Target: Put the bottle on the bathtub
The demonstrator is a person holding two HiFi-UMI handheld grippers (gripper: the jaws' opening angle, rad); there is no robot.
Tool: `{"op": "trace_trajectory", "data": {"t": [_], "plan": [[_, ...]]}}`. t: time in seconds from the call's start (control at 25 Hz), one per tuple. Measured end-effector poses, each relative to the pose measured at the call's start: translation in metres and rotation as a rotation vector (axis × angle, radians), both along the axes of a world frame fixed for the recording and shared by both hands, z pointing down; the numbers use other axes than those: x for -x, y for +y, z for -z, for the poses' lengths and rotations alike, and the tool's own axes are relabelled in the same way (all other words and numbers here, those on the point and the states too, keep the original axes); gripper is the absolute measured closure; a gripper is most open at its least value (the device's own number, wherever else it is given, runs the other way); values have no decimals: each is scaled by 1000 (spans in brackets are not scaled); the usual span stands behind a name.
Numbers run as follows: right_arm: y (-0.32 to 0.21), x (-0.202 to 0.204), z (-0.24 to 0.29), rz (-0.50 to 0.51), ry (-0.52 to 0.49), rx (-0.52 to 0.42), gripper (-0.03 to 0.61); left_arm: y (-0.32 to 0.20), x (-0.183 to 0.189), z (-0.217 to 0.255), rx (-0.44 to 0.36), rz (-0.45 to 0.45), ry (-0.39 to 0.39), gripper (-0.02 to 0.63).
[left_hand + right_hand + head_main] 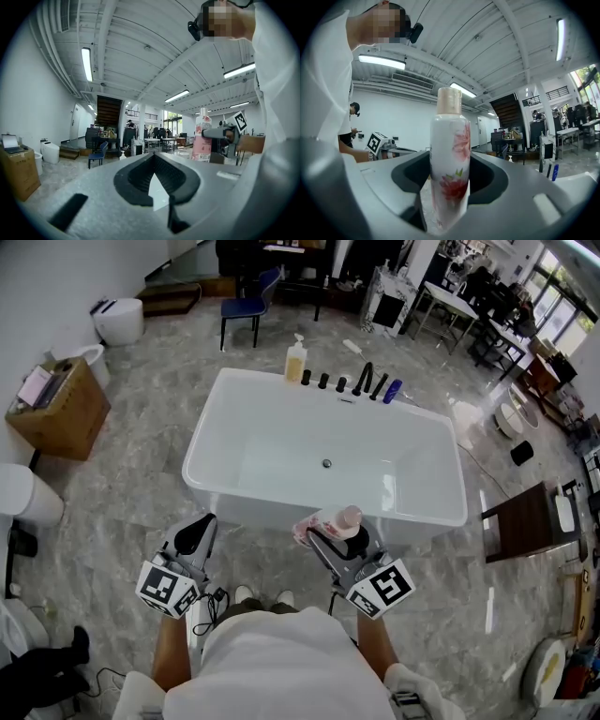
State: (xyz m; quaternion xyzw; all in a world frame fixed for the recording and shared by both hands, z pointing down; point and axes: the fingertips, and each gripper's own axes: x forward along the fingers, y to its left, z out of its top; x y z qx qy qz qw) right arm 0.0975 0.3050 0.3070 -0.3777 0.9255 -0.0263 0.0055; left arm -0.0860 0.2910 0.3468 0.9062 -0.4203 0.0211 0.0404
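Note:
A white bottle point(337, 520) with pink flowers and a beige cap stands upright in my right gripper point(328, 542), which is shut on its body. It hangs just over the near rim of the white bathtub point(204, 439). In the right gripper view the bottle point(450, 154) fills the middle, clamped low in the right gripper point(449, 190). My left gripper point(195, 536) is lower left of the tub's near edge, shut and holding nothing. The left gripper point(157, 182) points level across the room, with the bottle point(202, 139) off to its right.
On the tub's far rim stand a yellow pump bottle point(296, 360), black tap fittings point(362, 380) and a blue bottle point(392, 390). A cardboard box point(61, 409) and a toilet point(118, 320) are at the left. A dark wooden stand point(523, 519) is at the right.

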Motion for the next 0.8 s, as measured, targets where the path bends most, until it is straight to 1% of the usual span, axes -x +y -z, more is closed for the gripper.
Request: {"op": "trace_trajectory", "data": {"t": [0.24,0.4,0.64,0.8], "plan": [[-4,-2,1,-7,-12,-1,336,-3,-1,-2,4,-3,0,617],[-4,-5,0,-3,-15,-3,336,-2,-9,-3,5,-12,-18,617],[-5,-9,0,-2,-22,-5,336,-3,-13,-3,5,-14,-23,617],[-4,-13,-2,3,-17,-3,336,1,-24,-8,13,-26,-25,617]]}}
